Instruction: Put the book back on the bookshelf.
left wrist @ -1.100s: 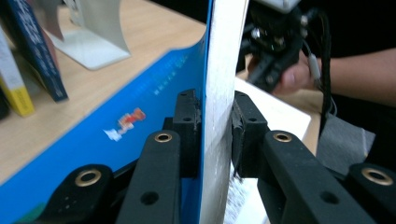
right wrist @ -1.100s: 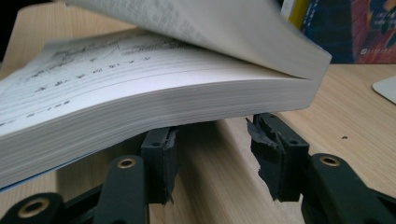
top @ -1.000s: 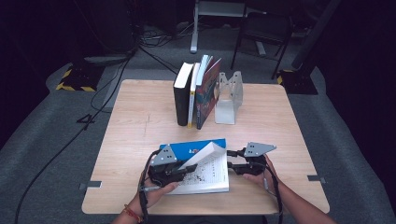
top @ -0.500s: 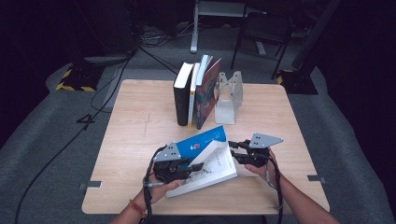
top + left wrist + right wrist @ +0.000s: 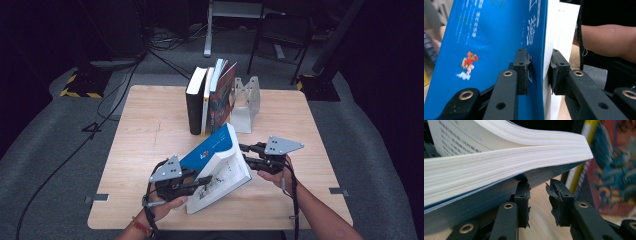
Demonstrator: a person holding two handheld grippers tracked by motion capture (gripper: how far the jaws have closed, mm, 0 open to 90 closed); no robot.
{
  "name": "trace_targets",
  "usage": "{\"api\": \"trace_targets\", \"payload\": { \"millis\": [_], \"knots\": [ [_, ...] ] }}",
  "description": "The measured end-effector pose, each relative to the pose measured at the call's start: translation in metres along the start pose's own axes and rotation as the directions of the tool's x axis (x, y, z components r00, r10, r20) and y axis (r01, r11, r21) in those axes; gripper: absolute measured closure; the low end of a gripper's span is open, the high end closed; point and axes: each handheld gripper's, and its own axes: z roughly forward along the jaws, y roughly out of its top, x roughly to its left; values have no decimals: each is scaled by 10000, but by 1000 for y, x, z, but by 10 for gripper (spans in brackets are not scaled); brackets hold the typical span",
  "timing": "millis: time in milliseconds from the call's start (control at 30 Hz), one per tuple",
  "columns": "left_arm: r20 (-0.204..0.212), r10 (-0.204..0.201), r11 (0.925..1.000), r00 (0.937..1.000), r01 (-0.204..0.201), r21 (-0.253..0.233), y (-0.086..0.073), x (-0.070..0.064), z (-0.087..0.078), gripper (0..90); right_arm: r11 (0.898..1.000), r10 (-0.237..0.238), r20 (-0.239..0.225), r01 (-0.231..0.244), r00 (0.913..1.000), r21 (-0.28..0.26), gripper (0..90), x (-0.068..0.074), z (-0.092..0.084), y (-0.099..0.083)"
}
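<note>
A thick paperback book with a blue cover is tilted up off the light wooden table, its white page block facing the right side and front. The left gripper, black with a grey three-cornered plate, clamps the book's near left corner. The right gripper, built the same, sits at the book's right edge, its jaw tips under the raised page block. Behind, four upright books stand in a row just beside a silvery metal bookend on their right.
</note>
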Motion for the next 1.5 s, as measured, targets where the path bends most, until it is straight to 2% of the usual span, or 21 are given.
{"api": "trace_targets", "payload": {
  "millis": [67, 100, 133, 167, 200, 233, 267, 300, 367, 433, 533, 700, 833, 867, 1033, 1100, 1167, 1300, 1367, 1400, 1500],
  "knots": [
    [-107, -130, 9997, 9999, 127, -202, -6, -1, -12, 709, 9998, -186, -126, 186, 9997, -9, 687, 6, 5, 10],
    [-107, -130, 9997, 9999, 127, -202, -6, -1, -12, 708, 9996, -285, -198, 284, 9994, -22, 687, 9, 7, 15],
    [-259, -240, 9989, 9994, 229, -417, -10, -2, -17, 708, 9996, -285, -198, 284, 9994, -22, 687, 9, 7, 15],
    [-470, -184, 9986, 9987, 160, -509, -13, -5, -21, 683, 9991, -419, -370, 416, 9984, -89, 676, 15, 13, 24],
    [-722, -94, 9985, 9973, 55, -540, -15, -9, -23, 683, 9991, -419, -370, 416, 9984, -89, 676, 15, 13, 24],
    [-1022, 140, 9987, 9947, -188, -467, -17, -13, -24, 600, 9992, -359, -838, 345, 9958, -176, 628, 18, 17, 27],
    [-1217, 299, 9987, 9921, -347, -372, -18, -17, -24, 577, 9992, -359, -838, 345, 9958, -176, 628, 18, 17, 27],
    [-1309, 399, 9989, 9906, -425, -171, -21, -21, -23, 568, 9993, -375, -1161, 376, 9925, -11, 569, 21, 24, 27],
    [-1402, 426, 9989, 9892, -447, -117, -24, -22, -21, 567, 9991, -413, -1148, 423, 9925, 63, 569, 23, 26, 28],
    [-1125, 133, 9999, 9936, -130, 38, -22, -18, -21, 559, 9991, -365, -1208, 386, 9920, 147, 528, 22, 32, 32],
    [-598, -432, 9990, 9973, 423, -161, -23, -10, -18, 641, 9981, -595, -941, 609, 9938, 120, 567, 23, 32, 34],
    [-126, -486, 9988, 9987, 486, -62, -16, -3, -5, 647, 9997, -132, -889, 113, 9960, -215, 671, 15, 23, 29],
    [541, -207, 9998, 9983, 209, -26, -6, 6, 15, 649, 9990, -45, -1062, -2, 9943, -442, 681, 5, 7, 26],
    [541, -207, 9998, 9983, 209, -26, -6, 6, 15, 650, 9990, -45, -1062, -2, 9943, -442, 681, 5, 7, 26],
    [1322, 341, 9993, 9906, -362, 134, 5, 11, 46, 654, 9989, -115, -695, 84, 9975, -457, 683, -4, -15, 28],
    [1434, 616, 9975, 9877, -659, 254, 8, 11, 56, 652, 9991, -217, -530, 196, 9984, -384, 692, -4, -21, 28],
    [1545, 713, 9967, 9854, -764, 275, 11, 13, 62, 650, 9991, -289, -264, 281, 9992, -325, 704, -4, -28, 28],
    [1435, 872, 9951, 9858, -928, 332, 12, 13, 64, 640, 9991, -288, -141, 284, 9995, -305, 701, -4, -36, 26],
    [1131, 1061, 9929, 9879, -1113, 412, 13, 11, 61, 628, 9988, -404, -138, 399, 9991, -291, 638, 1, -41, 24],
    [734, 1174, 9914, 9904, -1212, 496, 12, 7, 57, 622, 9985, -505, -103, 503, 9987, -210, 612, 5, -40, 24],
    [30, 1629, 9839, 9866, -1627, 734, 14, 3, 50, 613, 9980, -639, -46, 639, 9979, 4, 562, 12, -37, 21]
  ]
}}
